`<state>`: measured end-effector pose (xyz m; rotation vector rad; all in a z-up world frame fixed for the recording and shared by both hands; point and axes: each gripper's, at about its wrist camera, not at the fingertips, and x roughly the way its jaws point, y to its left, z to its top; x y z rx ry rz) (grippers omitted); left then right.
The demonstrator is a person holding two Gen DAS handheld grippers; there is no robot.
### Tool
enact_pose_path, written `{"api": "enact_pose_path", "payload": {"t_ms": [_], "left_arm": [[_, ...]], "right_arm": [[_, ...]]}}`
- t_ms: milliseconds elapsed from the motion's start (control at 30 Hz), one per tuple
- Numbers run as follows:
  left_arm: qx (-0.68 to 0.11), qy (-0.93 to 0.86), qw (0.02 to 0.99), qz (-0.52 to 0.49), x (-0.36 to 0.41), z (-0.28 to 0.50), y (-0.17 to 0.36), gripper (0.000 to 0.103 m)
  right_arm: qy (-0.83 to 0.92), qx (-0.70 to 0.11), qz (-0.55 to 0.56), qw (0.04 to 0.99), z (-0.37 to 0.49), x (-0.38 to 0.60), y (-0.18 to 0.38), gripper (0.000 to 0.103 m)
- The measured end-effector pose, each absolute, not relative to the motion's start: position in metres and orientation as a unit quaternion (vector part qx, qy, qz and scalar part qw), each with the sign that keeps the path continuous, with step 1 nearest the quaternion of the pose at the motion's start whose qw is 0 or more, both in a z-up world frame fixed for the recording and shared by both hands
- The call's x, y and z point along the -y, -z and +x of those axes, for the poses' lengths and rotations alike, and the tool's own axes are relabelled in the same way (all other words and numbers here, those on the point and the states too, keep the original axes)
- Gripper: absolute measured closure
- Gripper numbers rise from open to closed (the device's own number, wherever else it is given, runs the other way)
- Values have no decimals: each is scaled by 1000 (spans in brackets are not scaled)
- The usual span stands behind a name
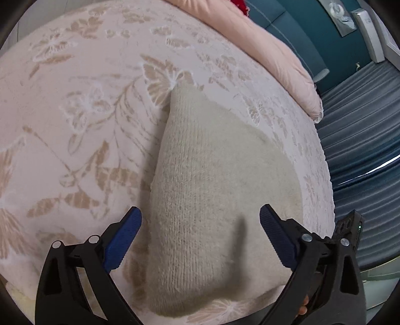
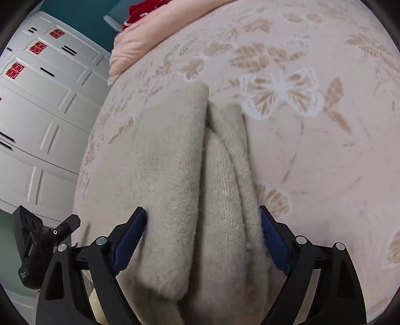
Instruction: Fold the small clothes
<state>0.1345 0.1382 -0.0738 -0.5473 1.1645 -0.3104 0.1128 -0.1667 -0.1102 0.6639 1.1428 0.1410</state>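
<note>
A cream knitted garment [image 1: 212, 190] lies folded on a pink bedspread with a beige butterfly and leaf pattern [image 1: 75, 100]. My left gripper [image 1: 200, 220] is open and hovers over the garment's near part, its blue-padded fingers spread on either side and holding nothing. In the right wrist view the same garment [image 2: 195, 187] shows several stacked folds with a crease down the middle. My right gripper [image 2: 202, 220] is open, its fingers straddling the folded stack close to its sides. The other gripper's body [image 2: 32, 245] shows at the lower left of that view.
A pink pillow [image 1: 282, 55] lies at the bed's far edge with something red [image 2: 142, 10] beside it. A blue-grey ribbed surface [image 1: 362, 140] and teal wall lie beyond the bed. White panelled cabinets with red stickers [image 2: 37, 100] stand off the bed's side.
</note>
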Motion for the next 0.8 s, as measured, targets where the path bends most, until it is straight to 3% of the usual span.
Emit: {"api": "enact_pose_path", "payload": {"t_ms": [33, 67, 100, 133, 167, 200, 367, 433, 500, 600, 800], "left_arm": [[-557, 143, 777, -258, -137, 138, 84, 13], [-564, 156, 766, -268, -136, 140, 92, 31], [-566, 163, 760, -276, -135, 140, 93, 38], [-558, 160, 767, -275, -134, 138, 87, 44], [-549, 172, 771, -272, -131, 136, 78, 57], [-541, 181, 777, -265, -128, 136, 66, 58], [-475, 218, 819, -238, -112, 132, 2, 57], [-474, 211, 825, -222, -102, 137, 1, 49], [-483, 183, 838, -176, -88, 142, 19, 39], [-512, 117, 846, -95, -80, 136, 47, 43], [-452, 149, 874, -94, -95, 77, 8, 38]], "right_arm": [[-73, -525, 315, 787, 113, 165, 112, 30], [-90, -520, 319, 787, 114, 163, 108, 43], [-90, -519, 313, 790, 116, 161, 101, 58], [-97, -511, 304, 798, 117, 158, 89, 63], [-109, -495, 294, 810, 116, 157, 72, 65], [-120, -475, 284, 824, 115, 155, 52, 66], [-122, -409, 248, 870, 110, 170, -9, 63], [-98, -428, 219, 871, 115, 180, 11, 50], [-39, -479, 178, 859, 118, 195, 48, 47], [25, -479, 174, 860, 94, 216, 52, 61], [-76, -443, 142, 882, 59, 178, 3, 69]]}}
